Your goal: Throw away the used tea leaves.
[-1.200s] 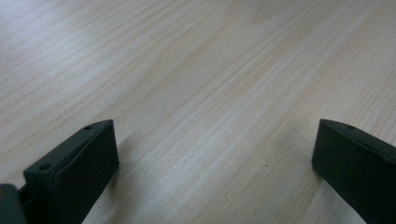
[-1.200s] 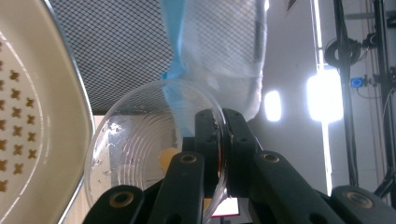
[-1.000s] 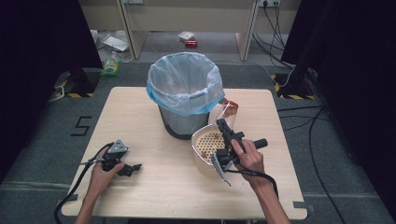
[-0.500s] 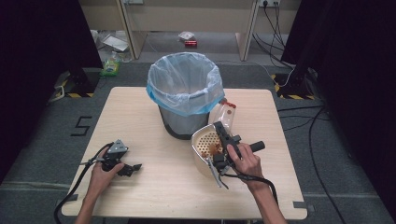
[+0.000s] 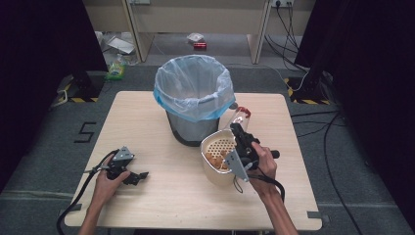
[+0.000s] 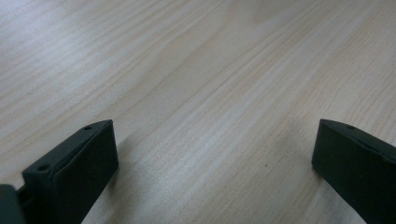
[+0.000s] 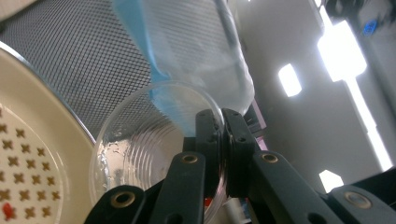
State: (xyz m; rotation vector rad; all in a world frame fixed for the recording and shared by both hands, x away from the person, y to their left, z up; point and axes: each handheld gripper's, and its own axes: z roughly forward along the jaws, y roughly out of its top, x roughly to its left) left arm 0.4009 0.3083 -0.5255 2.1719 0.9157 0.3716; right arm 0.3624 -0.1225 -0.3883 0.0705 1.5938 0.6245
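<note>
High view: right gripper (image 5: 243, 139) is now lifted and tilted up toward the bin compared with a second ago, when it sat lower by the colander. Its jaws are nearly closed, pinching the rim of a clear plastic cup (image 5: 240, 117) with a red bit at its far end. Right gripper view confirms: jaws clamped on the thin wall of that cup (image 7: 154, 140), cup mouth facing the camera, cup looks empty inside. Judgement: cup is being raised to drop into the bin, lift about halfway.

Just ahead of the right gripper and above it: grey mesh waste bin with a blue-white plastic liner (image 5: 194, 93), mesh wall close behind the cup (image 7: 84, 60). Beside the gripper on its left, touching close: cream plastic perforated colander (image 5: 218, 154) holding some orange-brown pieces. Bin rim is higher than the cup, so the liner edge stands in the way; needs more lift.

Left gripper (image 5: 136, 177) rests on the light wooden table (image 5: 147, 205), well apart from the cup, jaws spread wide, nothing between them, unchanged over the last second.
</note>
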